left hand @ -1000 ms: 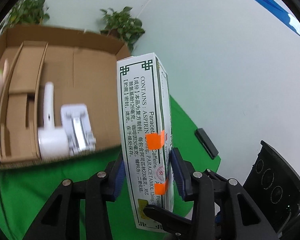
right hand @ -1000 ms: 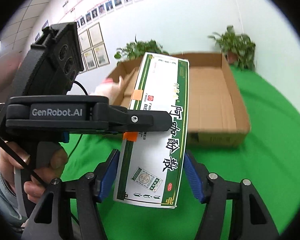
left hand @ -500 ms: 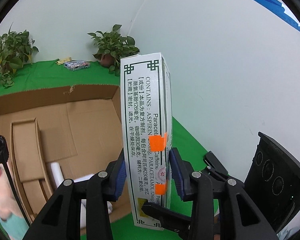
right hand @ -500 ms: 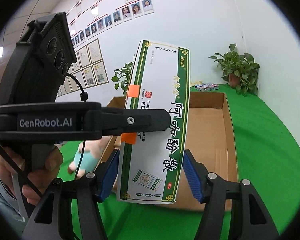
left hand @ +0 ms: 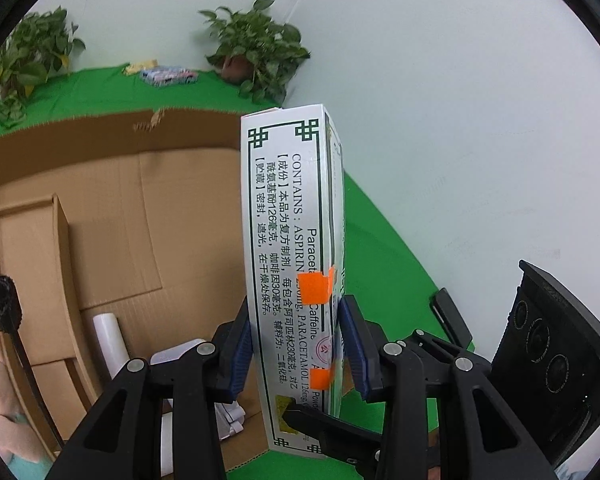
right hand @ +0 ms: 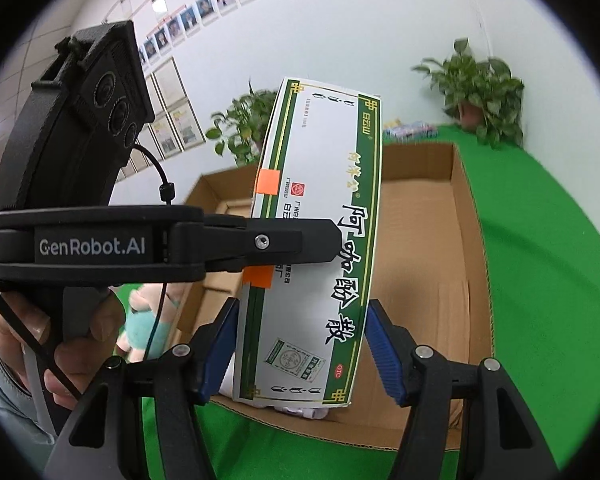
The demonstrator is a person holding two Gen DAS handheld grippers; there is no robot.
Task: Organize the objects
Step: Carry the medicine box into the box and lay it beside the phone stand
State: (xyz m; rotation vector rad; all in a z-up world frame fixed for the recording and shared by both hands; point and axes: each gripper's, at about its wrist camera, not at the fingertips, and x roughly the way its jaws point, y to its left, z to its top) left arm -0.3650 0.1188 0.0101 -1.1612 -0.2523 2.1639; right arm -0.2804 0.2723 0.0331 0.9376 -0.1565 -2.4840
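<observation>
Tools, left (left hand: 296, 354) and right (right hand: 300, 344), clamp medicine box (right hand: 320, 240) above cardboard box (right hand: 470, 216).

The medicine box (left hand: 288, 264) carries "CONTAINS: ASPIRIN", "PARACETAMOL" and "Caffeine" on its narrow side, with Chinese lines giving 126, 30 and 230; its front (right hand: 320, 264) shows large Chinese characters and, seemingly, "OTC". The left gripper (right hand: 328, 240) body reads "GenRobot.AI".

Bright, even light; fisheye-warped, vignetted edges

Two potted plants (left hand: 256, 56) on green cloth (left hand: 80, 88) (far edge); framed photos (right hand: 204, 8) on wall.
</observation>
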